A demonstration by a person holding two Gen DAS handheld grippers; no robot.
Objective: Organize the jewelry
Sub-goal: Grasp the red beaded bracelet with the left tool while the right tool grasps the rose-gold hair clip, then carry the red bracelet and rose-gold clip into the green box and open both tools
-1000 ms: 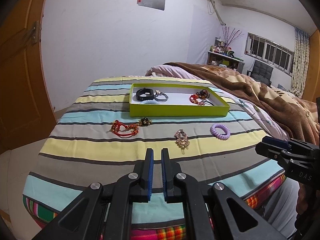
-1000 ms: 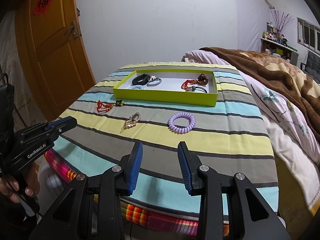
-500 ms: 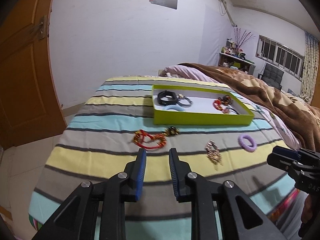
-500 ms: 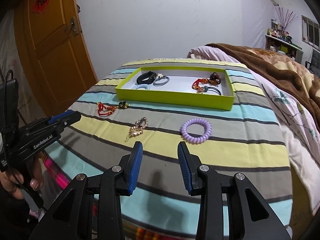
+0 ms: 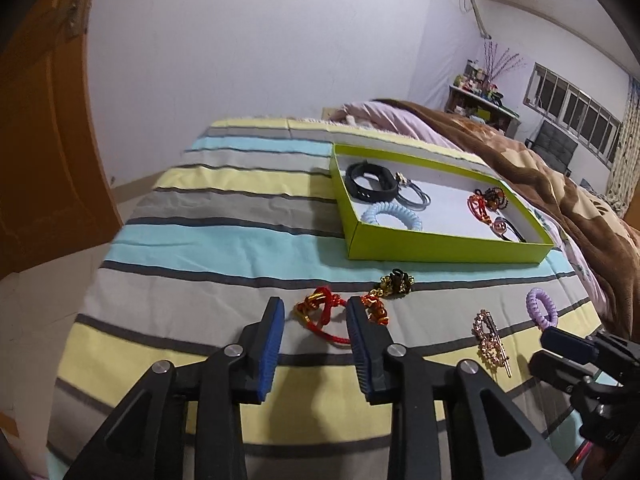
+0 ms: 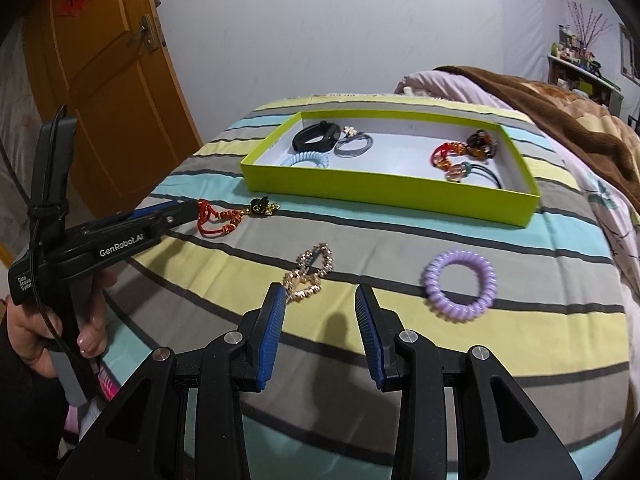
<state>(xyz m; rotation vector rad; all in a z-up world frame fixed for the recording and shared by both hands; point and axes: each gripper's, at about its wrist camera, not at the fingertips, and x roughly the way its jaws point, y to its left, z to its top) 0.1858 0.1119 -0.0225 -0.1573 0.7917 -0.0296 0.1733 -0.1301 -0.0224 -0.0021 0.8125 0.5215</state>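
Several pieces already in the lime-green cardboard tray (image 6: 384,194) at 12 o'clock. Three remain on the striped bed: red cord bracelet (image 5: 324,314), gold rhinestone clip (image 6: 310,274), lilac spiral hair tie (image 6: 460,286). Left claw (image 5: 314,312) just spread wide, straddling the bracelet; right claw (image 6: 320,300) released, empty.

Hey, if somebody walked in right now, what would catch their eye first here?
Probably the lime green tray on the striped bedspread, already holding several bracelets and hair ties. In front of it lie a red cord bracelet framed by the open left gripper, a gold hair clip, and a purple coil hair tie.
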